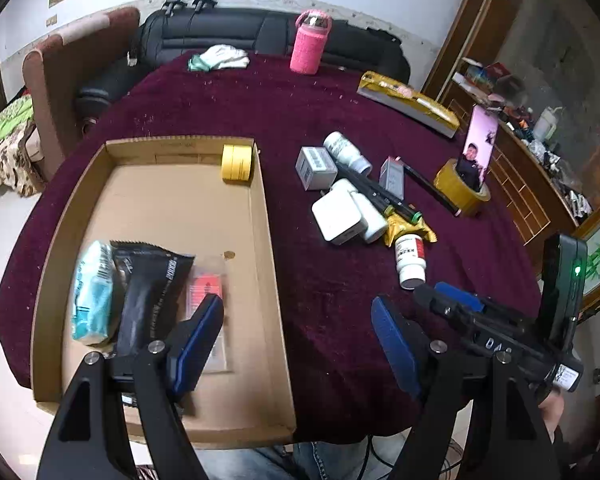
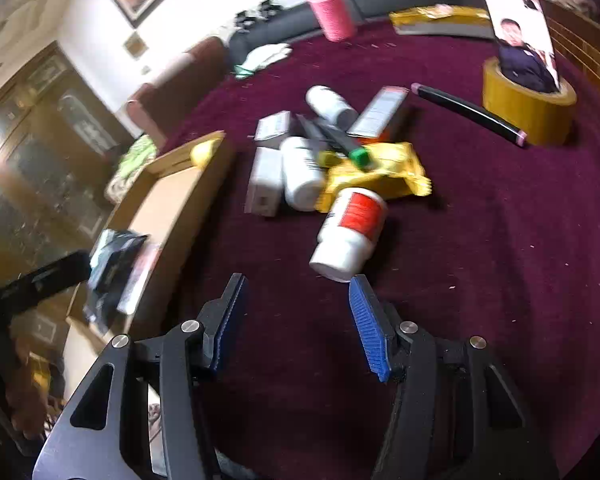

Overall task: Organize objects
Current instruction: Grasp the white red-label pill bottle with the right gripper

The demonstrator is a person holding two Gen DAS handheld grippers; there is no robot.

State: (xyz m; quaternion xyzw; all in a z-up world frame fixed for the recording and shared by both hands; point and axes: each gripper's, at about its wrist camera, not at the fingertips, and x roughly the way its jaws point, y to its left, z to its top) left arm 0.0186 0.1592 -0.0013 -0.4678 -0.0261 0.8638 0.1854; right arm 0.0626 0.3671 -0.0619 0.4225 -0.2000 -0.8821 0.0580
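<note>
Both tongs, left (image 1: 296,344) and right (image 2: 296,320), tilt downward, gaping empty.

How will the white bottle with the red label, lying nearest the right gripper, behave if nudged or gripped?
The bottle lies on its side, so a sideways nudge would probably roll it, though the cloth may slow it. It looks like rigid plastic, so the fingers likely won't crush it. Its smooth round wall might slip.

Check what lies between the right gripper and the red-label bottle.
Only bare maroon cloth: right wrist view shows right gripper open, red-label bottle just ahead.
</note>
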